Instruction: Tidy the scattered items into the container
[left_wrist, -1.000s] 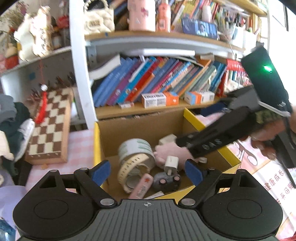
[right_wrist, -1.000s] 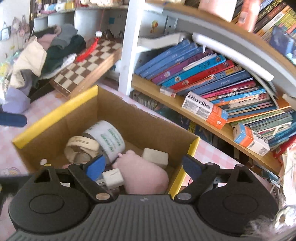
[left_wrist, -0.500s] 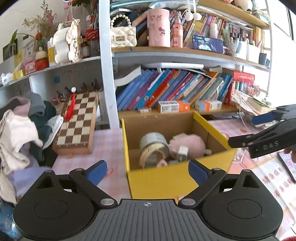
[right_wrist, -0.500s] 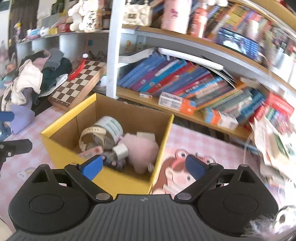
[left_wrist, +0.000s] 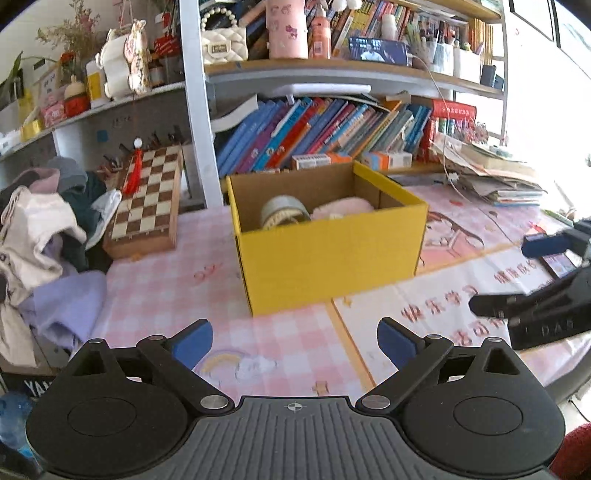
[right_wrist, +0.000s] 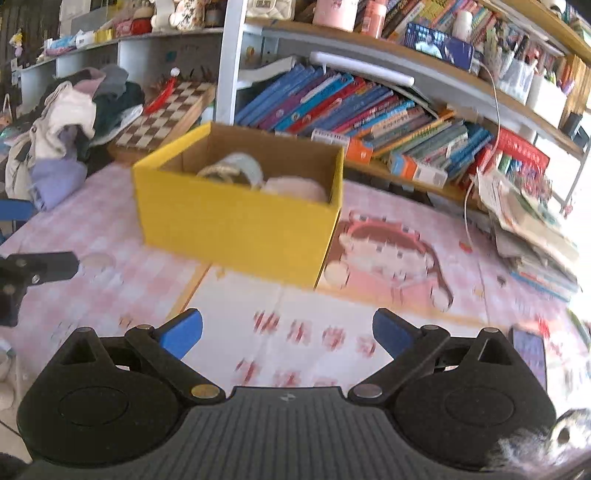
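A yellow cardboard box (left_wrist: 332, 254) stands on the pink checked table; it also shows in the right wrist view (right_wrist: 236, 221). Inside it lie a tape roll (left_wrist: 282, 210) and a pink soft item (left_wrist: 343, 206); the rest of its contents is hidden by the wall. My left gripper (left_wrist: 295, 341) is open and empty, well in front of the box. My right gripper (right_wrist: 287, 332) is open and empty, also back from the box; it also shows at the right edge of the left wrist view (left_wrist: 532, 277).
A chessboard (left_wrist: 147, 195) and a pile of clothes (left_wrist: 40, 236) lie left of the box. A bookshelf (left_wrist: 325, 133) stands behind it. A stack of papers (left_wrist: 491, 177) lies at the right. A phone (right_wrist: 530, 354) lies on the printed mat.
Both grippers have pulled back and away from over the box. The box now sits farther off. Both stay open and empty.
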